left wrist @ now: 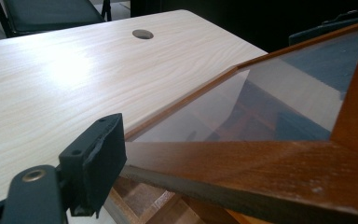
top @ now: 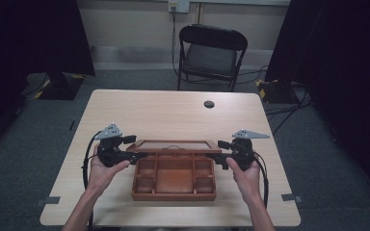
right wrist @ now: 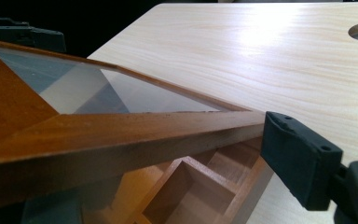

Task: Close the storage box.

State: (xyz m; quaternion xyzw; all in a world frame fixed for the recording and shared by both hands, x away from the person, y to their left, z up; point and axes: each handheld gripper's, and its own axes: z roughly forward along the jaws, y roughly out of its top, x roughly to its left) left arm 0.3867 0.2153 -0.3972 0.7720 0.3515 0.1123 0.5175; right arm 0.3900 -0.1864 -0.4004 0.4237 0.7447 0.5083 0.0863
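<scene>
A brown wooden box with several compartments sits near the table's front edge. Its glass-paned lid is raised and tilted back. My left gripper is at the lid's left edge. In the left gripper view, one black pad stands right beside the lid frame, and the frame hides the other jaw. My right gripper is at the lid's right edge. Its pad lies against the end of the frame, above the open compartments.
The light wooden table stretches behind the box, with a round cable hole at the back. A black folding chair stands beyond the far edge. Dark curtains and cables flank both sides.
</scene>
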